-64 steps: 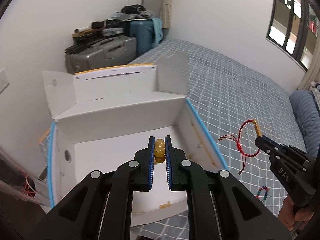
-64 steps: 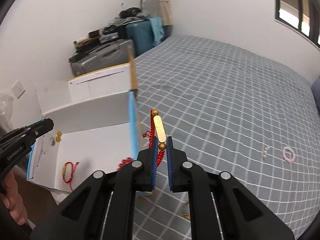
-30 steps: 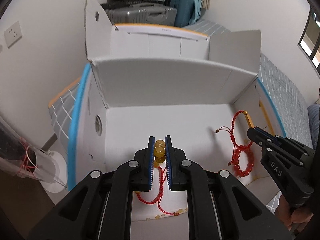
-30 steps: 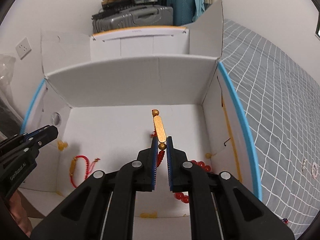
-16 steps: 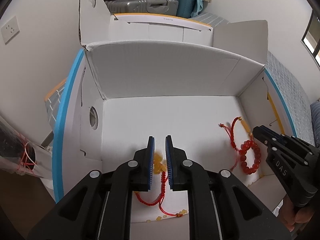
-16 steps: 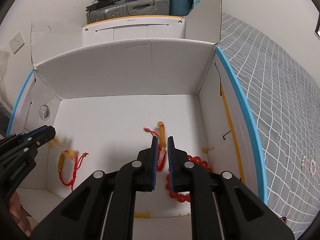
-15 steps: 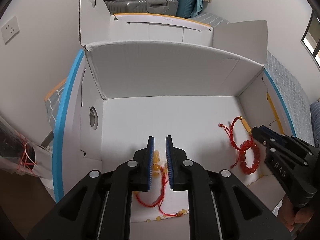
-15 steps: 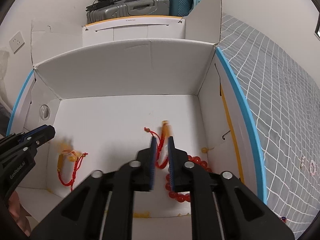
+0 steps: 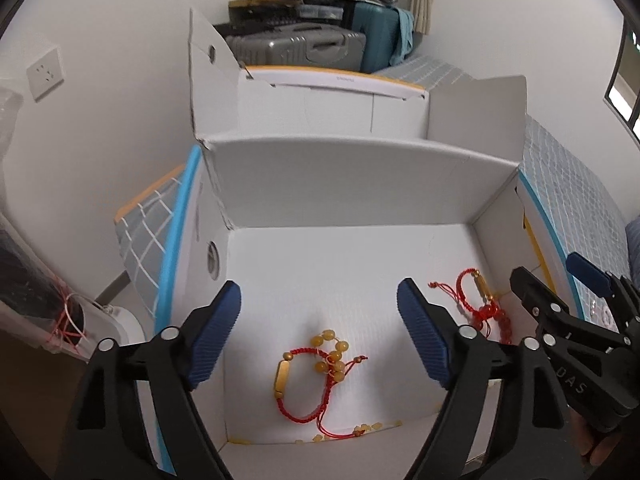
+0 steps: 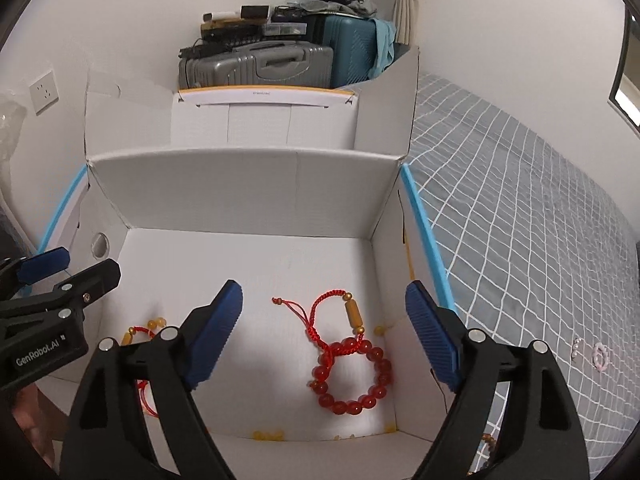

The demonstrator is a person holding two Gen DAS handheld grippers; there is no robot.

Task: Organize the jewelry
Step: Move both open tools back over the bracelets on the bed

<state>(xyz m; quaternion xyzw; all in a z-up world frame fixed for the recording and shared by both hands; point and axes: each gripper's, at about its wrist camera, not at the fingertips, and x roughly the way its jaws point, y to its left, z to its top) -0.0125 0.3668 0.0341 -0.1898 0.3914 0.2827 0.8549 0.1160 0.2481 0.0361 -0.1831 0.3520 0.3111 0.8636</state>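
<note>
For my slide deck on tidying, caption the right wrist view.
Open right gripper above a white cardboard box holding a red bead bracelet and red cord bracelet.

Soft, even room light fills both views, with daylight at the window (image 9: 624, 80) on the right. The white box (image 10: 248, 200) interior is bright, with faint shadows. Focus is sharp; fisheye bending curves the walls and blackens the corners.

Grey checked bed (image 10: 520, 208), carrying white cardboard box (image 10: 248, 196); right of box, pink bead ring (image 10: 600, 357) and small pearl piece (image 10: 576, 349).
</note>
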